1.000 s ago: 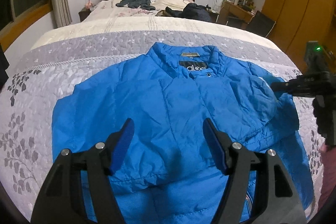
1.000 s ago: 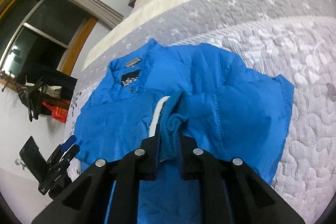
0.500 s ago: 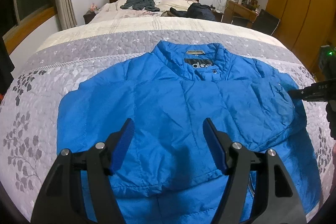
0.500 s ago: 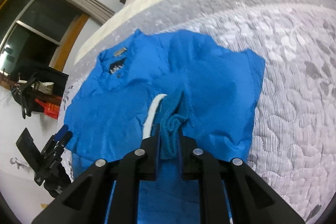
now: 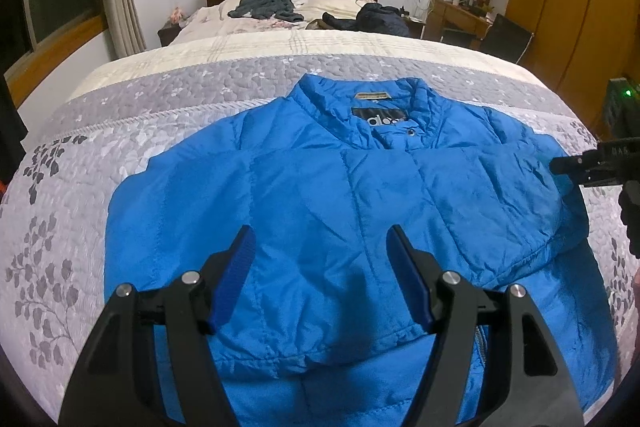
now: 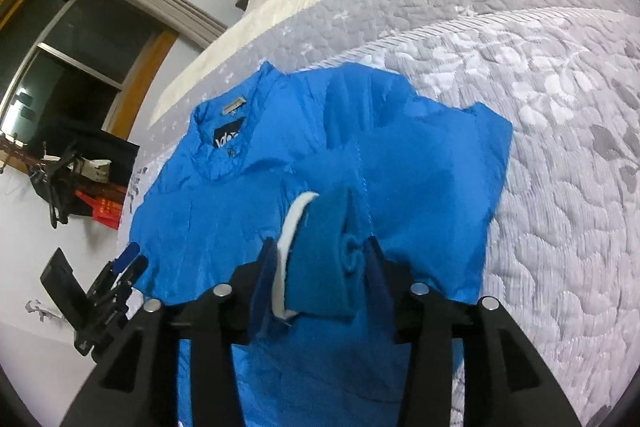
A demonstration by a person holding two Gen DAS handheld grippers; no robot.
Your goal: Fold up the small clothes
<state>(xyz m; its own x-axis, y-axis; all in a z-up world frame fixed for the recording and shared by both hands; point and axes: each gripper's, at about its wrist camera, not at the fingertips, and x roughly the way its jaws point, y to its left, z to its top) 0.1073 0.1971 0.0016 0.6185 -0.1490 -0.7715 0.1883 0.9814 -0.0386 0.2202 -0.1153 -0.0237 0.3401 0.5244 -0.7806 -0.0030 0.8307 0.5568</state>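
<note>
The blue jacket (image 5: 340, 227) lies face up on the quilt (image 5: 80, 211) at the foot of the bed, collar (image 5: 380, 107) toward the headboard, both sleeves already laid in across the chest. The left gripper (image 5: 320, 267) hangs above the lower front with its jaws spread wide and nothing between them. The right gripper (image 6: 320, 267) has its fingers drawn in against a bunched ribbed cuff (image 6: 320, 259), though from here the pads look as if they may be parting a little, so I'd call the hold light at best. That is where I'd worry: the shell is slick and puffy, and if the cuff is let go while it sits raised off the chest, the sleeve may spring or slide back off to the side and undo the fold. A tug on the cuff could also drag the whole jacket across the quilt, since the free gripper is pinning nothing. The jacket's far sleeve edge (image 6: 492, 187) sits loosely too, a corner sticking out, so a careless pass at the hem could flip it open. The padding traps air, so any fold made now may creep open unless pressed flat
</note>
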